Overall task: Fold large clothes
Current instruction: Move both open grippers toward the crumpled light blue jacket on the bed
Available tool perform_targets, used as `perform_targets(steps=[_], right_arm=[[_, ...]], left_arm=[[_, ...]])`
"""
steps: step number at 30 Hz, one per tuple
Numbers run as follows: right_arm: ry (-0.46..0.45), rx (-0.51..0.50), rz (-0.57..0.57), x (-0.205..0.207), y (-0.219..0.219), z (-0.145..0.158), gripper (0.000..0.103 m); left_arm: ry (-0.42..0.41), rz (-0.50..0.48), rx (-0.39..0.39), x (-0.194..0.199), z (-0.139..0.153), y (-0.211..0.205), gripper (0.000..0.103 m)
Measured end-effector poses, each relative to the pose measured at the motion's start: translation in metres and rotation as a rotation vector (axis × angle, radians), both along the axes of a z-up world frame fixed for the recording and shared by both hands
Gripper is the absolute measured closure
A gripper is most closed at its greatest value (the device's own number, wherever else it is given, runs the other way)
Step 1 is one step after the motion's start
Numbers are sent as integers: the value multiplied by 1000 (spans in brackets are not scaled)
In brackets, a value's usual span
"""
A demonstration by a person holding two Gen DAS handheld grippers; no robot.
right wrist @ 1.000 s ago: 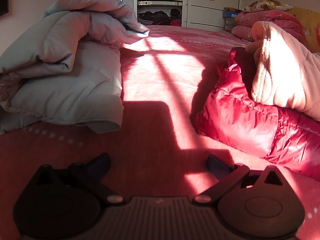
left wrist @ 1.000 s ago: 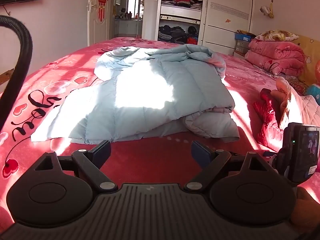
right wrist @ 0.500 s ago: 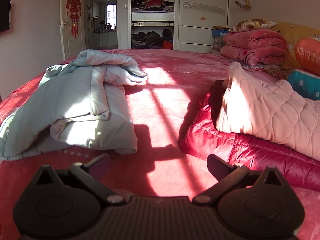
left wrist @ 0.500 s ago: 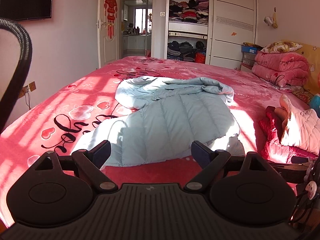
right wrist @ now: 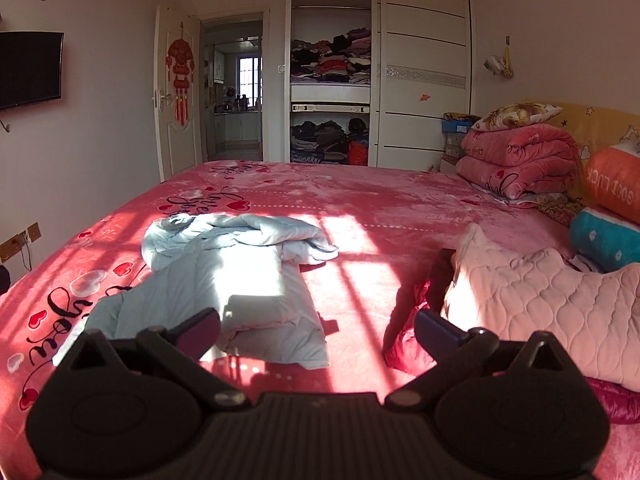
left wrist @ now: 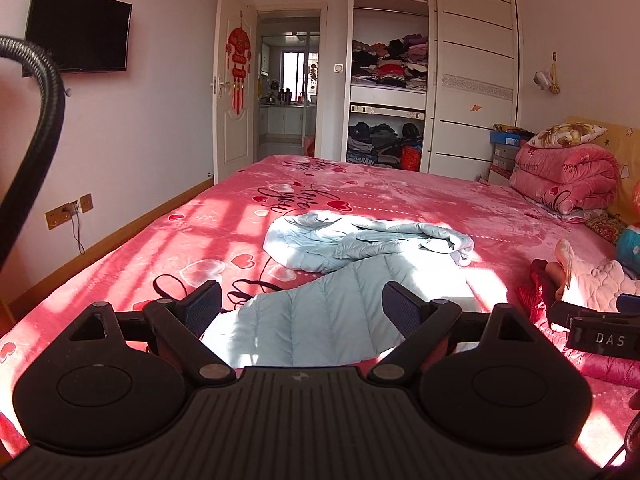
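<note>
Left wrist view: the left gripper [left wrist: 302, 306] has its fingers spread wide, holding nothing, raised above the near edge of the bed [left wrist: 400, 200].
Right wrist view: the right gripper [right wrist: 316, 328] is likewise wide apart and empty, raised over the near part of the bed.
Task garment: a light blue down jacket [left wrist: 340, 280] lies on the red heart-print bedspread, ahead of and between the left fingers; in the right view the jacket [right wrist: 240, 276] sits ahead of the left-hand finger.
Jacket state: partly doubled over, with a bunched hood or collar end at the far side and a thick folded hem nearest the fingers.
Step in hand: judged to be a pause before the next fold or a re-grip, with neither gripper touching cloth.
Doing it well: lower both grippers to the near hem corners, pinch through all padded layers, lift evenly and carry the edge over so the bulk does not slide.
Left view only: the tip of the other gripper at its right edge, a black hose [left wrist: 36, 120] at far left.
Right view only: a pink quilted garment [right wrist: 540, 312] over a red jacket [right wrist: 408, 340], beyond the right-hand finger, lying well apart from the blue one.
</note>
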State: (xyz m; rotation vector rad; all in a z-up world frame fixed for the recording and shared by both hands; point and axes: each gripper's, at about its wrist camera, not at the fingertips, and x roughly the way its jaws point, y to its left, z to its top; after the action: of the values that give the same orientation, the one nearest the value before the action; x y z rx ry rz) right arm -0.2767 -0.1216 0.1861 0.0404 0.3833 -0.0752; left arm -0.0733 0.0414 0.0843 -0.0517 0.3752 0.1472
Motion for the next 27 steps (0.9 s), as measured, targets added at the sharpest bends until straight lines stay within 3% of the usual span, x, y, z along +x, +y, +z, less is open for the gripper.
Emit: perform_targets(steps=[10, 27], right_arm=[[-94, 15, 48, -30, 21, 41, 1], [-153, 66, 65, -59, 18, 60, 1]], left_arm=[[-74, 29, 3, -5, 8, 4, 0], [-144, 7, 25, -9, 3, 5, 0]])
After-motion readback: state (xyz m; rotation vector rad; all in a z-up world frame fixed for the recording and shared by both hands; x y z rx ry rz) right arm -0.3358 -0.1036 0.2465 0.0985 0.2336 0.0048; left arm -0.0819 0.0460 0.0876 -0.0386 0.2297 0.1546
